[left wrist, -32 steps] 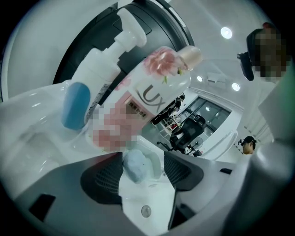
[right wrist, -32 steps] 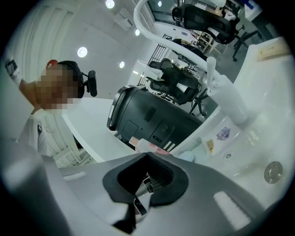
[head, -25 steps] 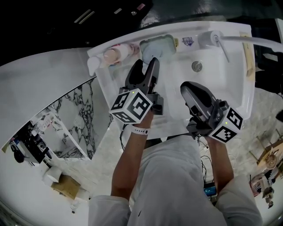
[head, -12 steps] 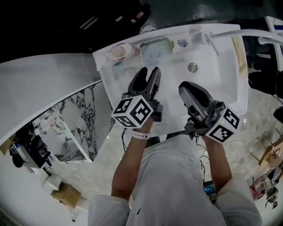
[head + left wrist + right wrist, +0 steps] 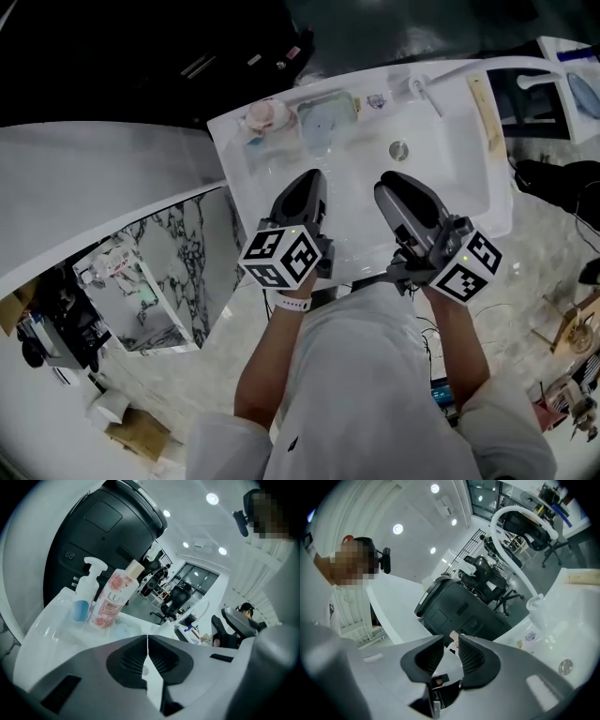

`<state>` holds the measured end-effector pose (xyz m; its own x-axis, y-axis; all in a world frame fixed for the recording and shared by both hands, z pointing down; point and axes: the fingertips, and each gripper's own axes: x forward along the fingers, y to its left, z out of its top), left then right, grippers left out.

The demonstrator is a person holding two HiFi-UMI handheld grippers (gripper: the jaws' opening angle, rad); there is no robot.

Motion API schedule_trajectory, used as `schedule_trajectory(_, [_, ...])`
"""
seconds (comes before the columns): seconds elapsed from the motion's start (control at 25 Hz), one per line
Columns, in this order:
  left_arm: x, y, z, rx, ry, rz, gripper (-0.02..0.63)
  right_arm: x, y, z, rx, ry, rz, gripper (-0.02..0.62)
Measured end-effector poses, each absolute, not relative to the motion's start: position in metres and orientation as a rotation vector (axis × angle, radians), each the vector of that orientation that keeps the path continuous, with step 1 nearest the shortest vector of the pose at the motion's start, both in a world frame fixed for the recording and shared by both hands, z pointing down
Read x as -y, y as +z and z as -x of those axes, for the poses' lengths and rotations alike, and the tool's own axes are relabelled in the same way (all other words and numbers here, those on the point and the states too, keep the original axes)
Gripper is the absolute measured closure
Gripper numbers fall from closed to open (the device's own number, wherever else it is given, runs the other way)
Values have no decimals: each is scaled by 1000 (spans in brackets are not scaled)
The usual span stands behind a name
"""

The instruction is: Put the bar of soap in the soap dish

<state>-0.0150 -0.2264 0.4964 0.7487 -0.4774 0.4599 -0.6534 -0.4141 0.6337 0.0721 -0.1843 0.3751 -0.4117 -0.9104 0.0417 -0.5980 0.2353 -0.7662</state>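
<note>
Head view from above a white sink (image 5: 469, 192). At its back left corner stands a pink bottle (image 5: 267, 114). Just beside it to the right is the soap dish (image 5: 349, 101), and the pale blue bar of soap (image 5: 323, 122) lies inside it.

Nearer the person, the left gripper (image 5: 309, 180) hovers over the basin, well apart from the dish, its jaws clenched on nothing. To its right, the right gripper (image 5: 394, 185) has its jaws slightly apart and opening, with nothing between them. Behind it are the drain (image 5: 399, 149) and the tap (image 5: 427, 89).

The soap looks delivered, so the step in hand is pulling away. This is best done up and straight back, clear of the bottle and the tap.

A second ago the left jaws gaped wide right at the dish. Now they are shut and drawn back. The right jaws were shut then.
</note>
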Motion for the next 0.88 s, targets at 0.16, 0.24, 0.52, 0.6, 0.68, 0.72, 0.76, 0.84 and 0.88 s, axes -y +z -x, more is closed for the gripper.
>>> schedule_trajectory(0.16, [215,484,22,824,283,-2121,595,181,362,-64,-2109,-1003,1390,499])
schedule_trajectory(0.24, [211,475,27,818,286,-2133,595,179,357,-60,-2121,-997,1412,492])
schedule_trajectory(0.52, [199,436,46,807,285,-2202,597,167,338,-57,-2115,-972,1463,471])
schedule_trajectory(0.6, [197,422,52,810,268,-2221,597,164,332,-56,-2119,-955,1469,469])
schedule_trajectory(0.68, [193,410,57,807,261,-2245,597,160,325,-54,-2121,-937,1473,466])
schedule_trajectory(0.72, [191,405,59,804,263,-2255,597,159,322,-54,-2120,-926,1475,466])
schedule_trajectory(0.76, [188,400,60,801,267,-2266,597,157,318,-53,-2119,-914,1476,466])
schedule_trajectory(0.84, [182,391,63,798,276,-2288,597,154,309,-50,-2122,-888,1476,466])
schedule_trajectory(0.88, [180,386,65,798,278,-2299,597,152,304,-49,-2127,-876,1477,466])
